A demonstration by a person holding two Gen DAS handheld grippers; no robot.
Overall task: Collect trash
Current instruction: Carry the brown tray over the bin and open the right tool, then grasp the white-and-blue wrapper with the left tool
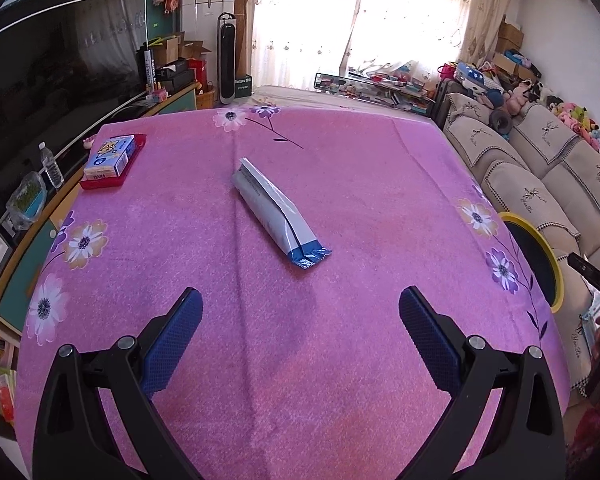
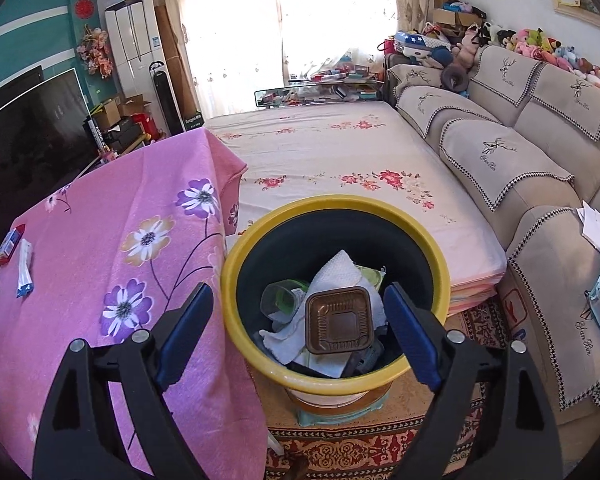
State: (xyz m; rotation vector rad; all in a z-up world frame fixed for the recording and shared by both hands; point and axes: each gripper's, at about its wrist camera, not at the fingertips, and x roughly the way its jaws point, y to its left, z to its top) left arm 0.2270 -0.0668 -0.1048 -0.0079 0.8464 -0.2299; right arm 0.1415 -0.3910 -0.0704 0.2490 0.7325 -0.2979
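A white and blue snack wrapper (image 1: 274,212) lies on the pink flowered tablecloth (image 1: 260,360), ahead of my left gripper (image 1: 300,300), which is open and empty above the cloth. The wrapper also shows far left in the right wrist view (image 2: 24,268). My right gripper (image 2: 298,296) is open and empty, hovering over the yellow-rimmed bin (image 2: 236,264) beside the table. In the bin lie a brown plastic tray (image 2: 338,320), white tissue (image 2: 336,270) and a clear cup (image 2: 280,300). The bin's rim shows at the right in the left wrist view (image 1: 550,256).
A blue box on a red tray (image 1: 112,158) sits at the table's far left. A water bottle (image 1: 52,166) and a TV (image 1: 52,76) stand left of the table. A beige sofa (image 2: 520,160) and a flowered mattress (image 2: 340,168) lie behind the bin.
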